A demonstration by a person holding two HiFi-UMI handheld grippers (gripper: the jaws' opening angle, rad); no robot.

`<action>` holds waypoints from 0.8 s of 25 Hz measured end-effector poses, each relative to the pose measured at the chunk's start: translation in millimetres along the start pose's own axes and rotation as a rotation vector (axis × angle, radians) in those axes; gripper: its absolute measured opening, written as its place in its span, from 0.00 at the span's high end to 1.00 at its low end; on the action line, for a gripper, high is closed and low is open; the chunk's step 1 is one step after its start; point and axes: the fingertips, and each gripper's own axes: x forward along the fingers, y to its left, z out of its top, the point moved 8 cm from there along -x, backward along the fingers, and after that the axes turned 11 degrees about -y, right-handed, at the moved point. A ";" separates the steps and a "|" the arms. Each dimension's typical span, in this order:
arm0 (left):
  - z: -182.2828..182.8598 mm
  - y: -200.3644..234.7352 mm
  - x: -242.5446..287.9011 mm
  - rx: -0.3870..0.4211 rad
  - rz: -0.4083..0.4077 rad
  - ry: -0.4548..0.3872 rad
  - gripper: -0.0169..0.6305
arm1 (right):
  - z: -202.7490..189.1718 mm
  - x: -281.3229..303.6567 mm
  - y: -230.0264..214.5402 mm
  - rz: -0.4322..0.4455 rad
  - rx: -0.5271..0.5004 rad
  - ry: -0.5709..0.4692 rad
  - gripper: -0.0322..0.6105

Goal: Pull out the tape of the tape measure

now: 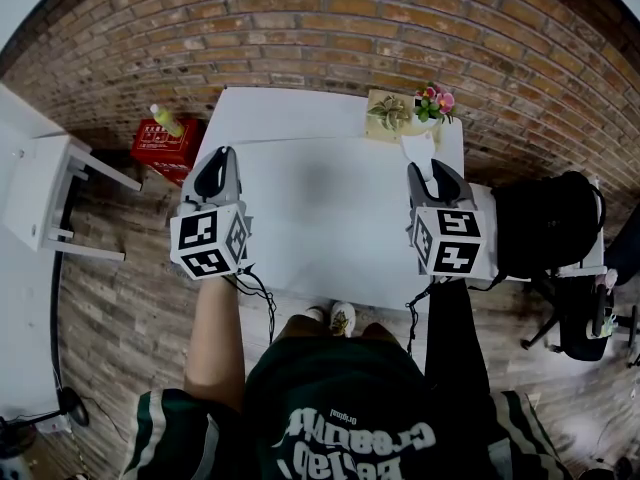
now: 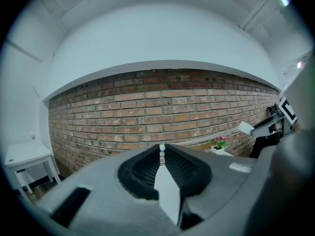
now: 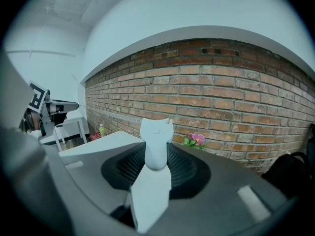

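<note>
The right gripper is clamping the white tape measure in half-open jaws above the table; the left gripper, jaws nearly together, is pinching a small white tab, probably the tape's end; drawing the hands apart straight and level, gripping the case firmly, is looking wisest.

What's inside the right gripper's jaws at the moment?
A white rounded case with two ear-like points, presumably the tape measure, stands upright in the right gripper, pinched at its sides. Its lower part is hidden between the jaws; no pulled-out tape shows.
</note>
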 end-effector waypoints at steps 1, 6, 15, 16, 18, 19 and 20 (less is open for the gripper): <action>-0.4 -0.2 -0.1 -0.001 -0.001 0.001 0.92 | 0.0 0.1 0.8 0.001 0.000 0.001 0.72; 0.1 -4.2 1.9 0.025 -0.011 -0.001 0.92 | 0.2 1.5 1.1 -0.001 -0.007 0.003 0.72; -18.7 -8.8 3.8 0.028 -0.029 0.042 0.91 | -17.8 4.6 -0.4 -0.009 -0.020 0.061 0.72; -23.8 -9.8 3.5 0.029 -0.031 0.055 0.92 | -22.3 5.5 -0.4 -0.008 -0.020 0.074 0.72; -35.3 -11.7 2.3 0.029 -0.034 0.085 0.91 | -32.3 7.1 0.1 -0.006 -0.017 0.106 0.72; -41.4 -12.5 1.5 0.028 -0.036 0.101 0.91 | -37.5 7.7 0.6 -0.005 -0.014 0.124 0.72; -47.6 -13.4 0.8 0.027 -0.039 0.117 0.91 | -42.5 8.4 1.0 -0.003 -0.011 0.143 0.72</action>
